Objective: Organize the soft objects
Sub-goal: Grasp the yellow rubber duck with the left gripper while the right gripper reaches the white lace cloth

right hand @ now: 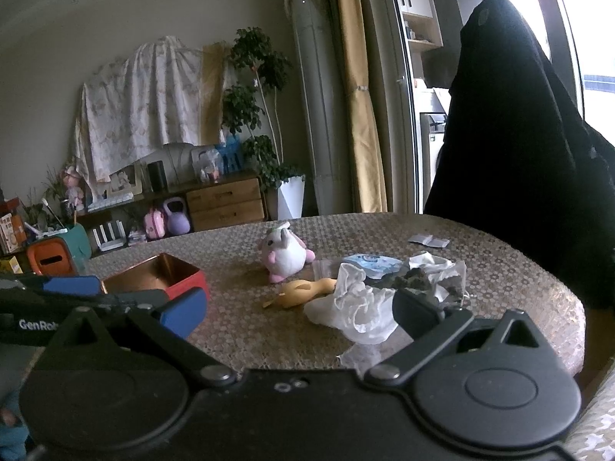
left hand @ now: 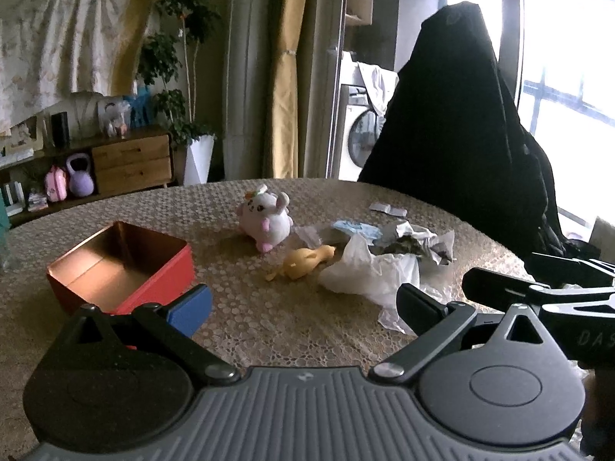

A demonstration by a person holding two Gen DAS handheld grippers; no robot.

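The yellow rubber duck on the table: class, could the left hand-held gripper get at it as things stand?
Probably yes. The left hand-held gripper is open and empty, and bare tablecloth lies between it and the yellow duck; the white plastic bag only crowds its right side.

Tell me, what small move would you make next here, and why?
Probably ease the left gripper forward toward the yellow duck toy. Both grippers are open and hold nothing, the red box stands with nothing visible inside, and the duck lies nearer than the white-and-pink plush on the table.

Potted plant [right hand: 261,115], purple kettlebell [right hand: 176,217], black coat [right hand: 519,134]
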